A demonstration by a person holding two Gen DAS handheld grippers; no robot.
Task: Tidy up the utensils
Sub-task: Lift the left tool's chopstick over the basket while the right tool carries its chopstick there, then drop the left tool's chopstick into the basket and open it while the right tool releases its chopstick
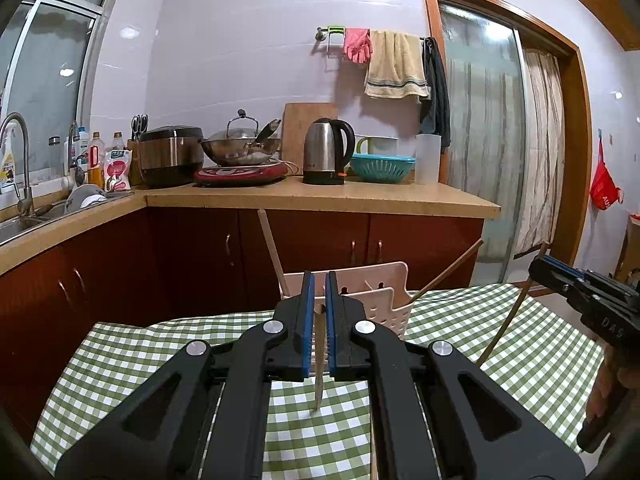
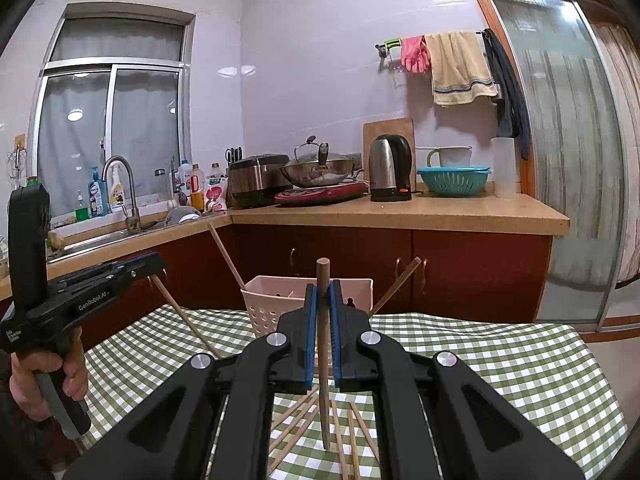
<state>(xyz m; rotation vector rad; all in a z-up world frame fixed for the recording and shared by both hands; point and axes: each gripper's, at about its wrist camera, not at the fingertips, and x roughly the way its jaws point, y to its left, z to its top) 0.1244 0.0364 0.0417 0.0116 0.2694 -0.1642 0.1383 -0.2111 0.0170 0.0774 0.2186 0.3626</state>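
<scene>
Between our right gripper's (image 2: 323,332) blue pads stands a chopstick (image 2: 323,360), clamped upright with its butt end up, so we judge it ready to drop into the pink holder (image 2: 272,304) just ahead. Our left gripper (image 1: 319,320) is likewise closed on a thinner chopstick (image 1: 319,372), tip hanging over the checked cloth (image 1: 120,360). Two sticks already lean in the holder (image 1: 390,304), one at each end. More loose chopsticks (image 2: 352,432) lie scattered on the cloth below the right jaws, waiting their turn. Beyond runs the kitchen counter (image 2: 400,212).
</scene>
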